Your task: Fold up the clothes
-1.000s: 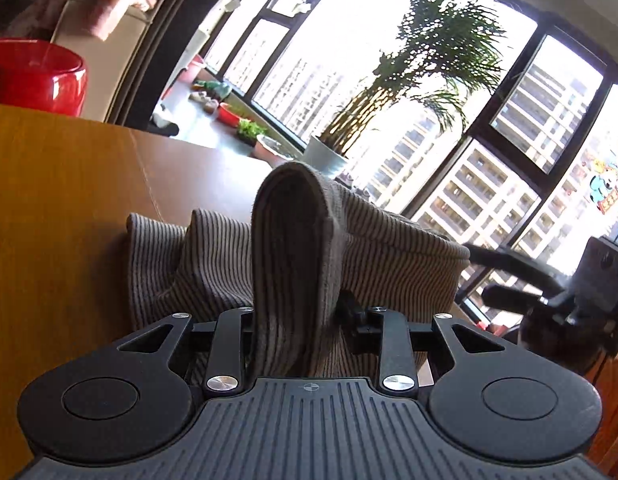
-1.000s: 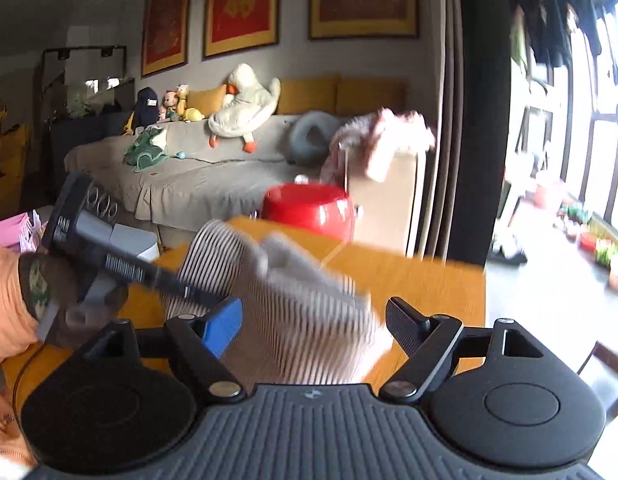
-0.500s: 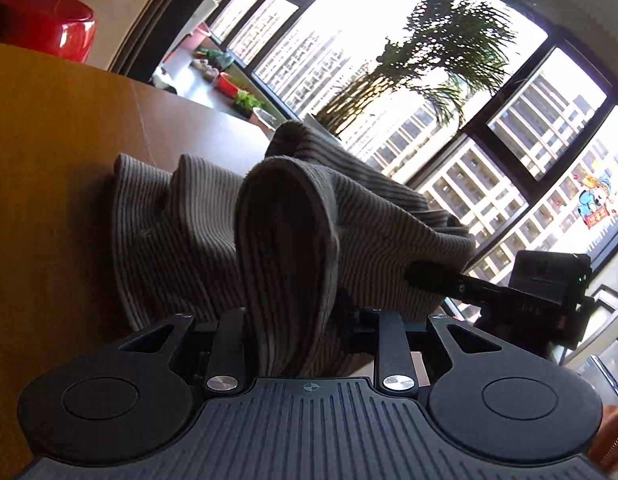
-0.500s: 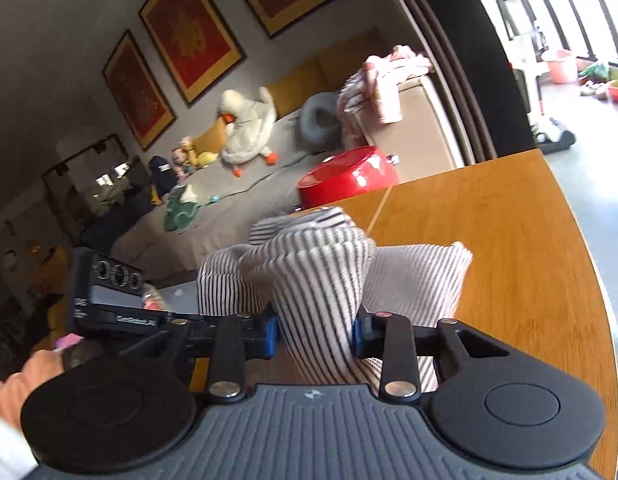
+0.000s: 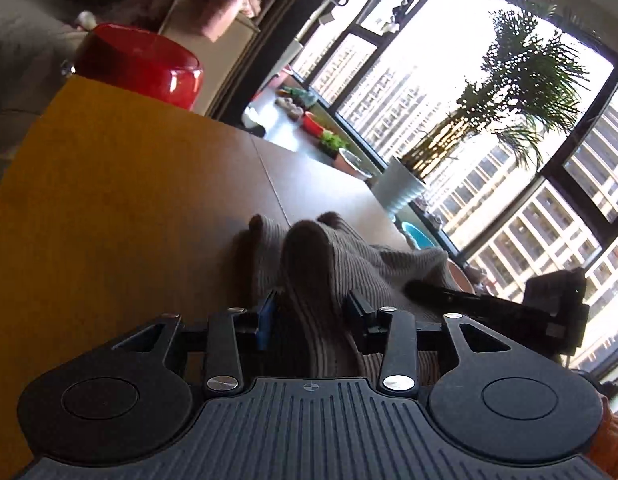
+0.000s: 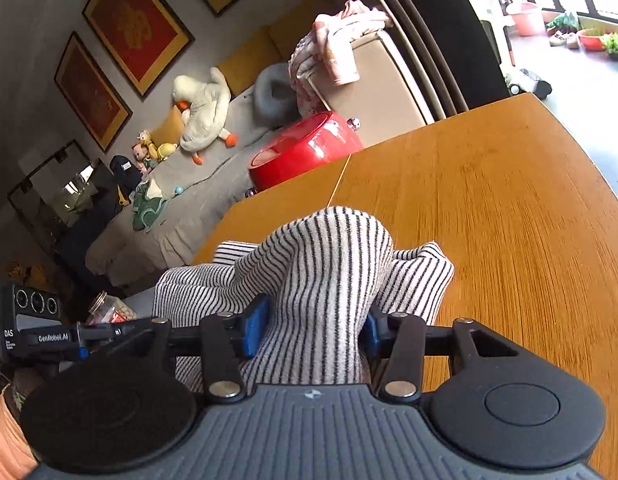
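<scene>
the left gripper (image 5: 309, 316) has its jaws opening, a bunched fold of the black-and-white striped knit garment (image 6: 325, 276) between them. the right gripper (image 6: 313, 332), jaws opening too, pads touching another fold. the garment lies crumpled on the orange-brown wooden table (image 6: 509, 216). only the right view shows the glossy red pot (image 6: 305, 152) at eleven o'clock clearly lit; the left view shows the garment backlit, grey.

Daylight is pouring through tall dark-framed windows (image 5: 489, 92), silhouetting a potted palm (image 5: 521, 80). A wooden worktop (image 6: 489, 208) is glowing orange beside a covered sofa (image 6: 197, 184), where a plush duck (image 6: 203, 112) is lying under framed red pictures (image 6: 137, 20).
</scene>
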### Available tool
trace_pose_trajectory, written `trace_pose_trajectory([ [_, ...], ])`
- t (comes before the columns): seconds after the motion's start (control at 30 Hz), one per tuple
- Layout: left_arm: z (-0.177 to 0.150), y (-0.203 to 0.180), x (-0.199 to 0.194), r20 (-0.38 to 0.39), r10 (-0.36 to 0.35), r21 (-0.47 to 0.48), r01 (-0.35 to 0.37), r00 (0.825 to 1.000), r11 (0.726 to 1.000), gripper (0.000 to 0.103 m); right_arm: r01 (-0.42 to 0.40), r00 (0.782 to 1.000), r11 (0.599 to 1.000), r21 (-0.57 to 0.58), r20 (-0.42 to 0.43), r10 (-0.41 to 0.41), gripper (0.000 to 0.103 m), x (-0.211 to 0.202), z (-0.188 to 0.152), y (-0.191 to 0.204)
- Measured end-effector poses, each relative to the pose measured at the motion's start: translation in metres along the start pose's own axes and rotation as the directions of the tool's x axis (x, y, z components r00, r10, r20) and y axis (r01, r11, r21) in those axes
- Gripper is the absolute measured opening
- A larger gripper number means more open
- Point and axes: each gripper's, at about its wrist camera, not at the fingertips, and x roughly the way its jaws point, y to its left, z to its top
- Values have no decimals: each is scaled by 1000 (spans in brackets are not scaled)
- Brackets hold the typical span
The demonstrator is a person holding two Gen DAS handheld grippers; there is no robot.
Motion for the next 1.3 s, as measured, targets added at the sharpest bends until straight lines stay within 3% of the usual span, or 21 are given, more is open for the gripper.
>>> trace_pose_trajectory([
  [0.03, 3, -6, -7, 37, 32, 21, -33, 999, 999, 39, 1, 1000, 1000, 2, 5, -1, 46, 0, -1, 0],
  [0.1, 7, -17, -21, 106, 29, 64, -36, 994, 997, 41, -2, 1000, 1000, 17, 14, 2, 46, -4, -2, -2],
  [0.17, 11, -35, -29, 134, -32, 129, 14, 990, 992, 46, -2, 999, 1000, 29, 38, 1, 47, -8, -5, -2],
  [0.2, 10, -47, -26, 110, -51, 176, 31, 993, 984, 56, -2, 999, 999, 36, 50, 0, 48, -10, -7, -3],
  [0.27, 6, -70, -19, 59, -77, 265, 59, 995, 962, 62, -2, 995, 1000, 4, 98, 2, 48, -19, -7, 5],
  [0.33, -2, -85, 2, 2, 9, 336, -9, 1000, 942, 60, -1, 989, 1000, -29, 146, 5, 30, -29, -8, 14],
  [0.37, -5, -87, 11, -9, 54, 354, -47, 999, 934, 60, 0, 985, 999, -45, 170, 7, 29, -34, -8, 18],
  [0.43, -9, -87, 26, -27, 97, 357, -81, 995, 931, 61, 44, 984, 998, -52, 172, -35, 29, -33, -5, 18],
  [0.57, -12, -85, 28, -27, 79, 335, -66, 996, 940, 67, 92, 988, 995, 26, 119, -95, 32, -20, -10, -6],
  [0.73, -16, -83, 16, -33, 89, 336, -73, 996, 939, 78, 77, 988, 996, 44, 134, -83, 33, -18, -14, -13],
  [0.87, -33, -79, -3, -74, 3, 337, 22, 997, 941, 93, 85, 986, 995, 52, 140, -92, 35, -19, -16, -15],
  [0.93, -43, -78, 1, -108, 7, 362, 33, 994, 932, 91, 87, 985, 995, 55, 142, -95, 38, -19, -17, -16],
  [1.07, -59, -79, 24, -116, 80, 434, -22, 990, 901, 63, 84, 987, 995, 56, 134, -91, 40, -17, -16, -17],
  [1.2, -46, -71, 29, -133, 0, 360, 48, 991, 932, 49, 96, 987, 995, 38, 128, -100, 45, -18, -16, -19],
  [1.3, -46, -66, 27, -146, -26, 321, 73, 989, 944, 46, 91, 988, 995, 45, 124, -96, 49, -17, -16, -22],
])
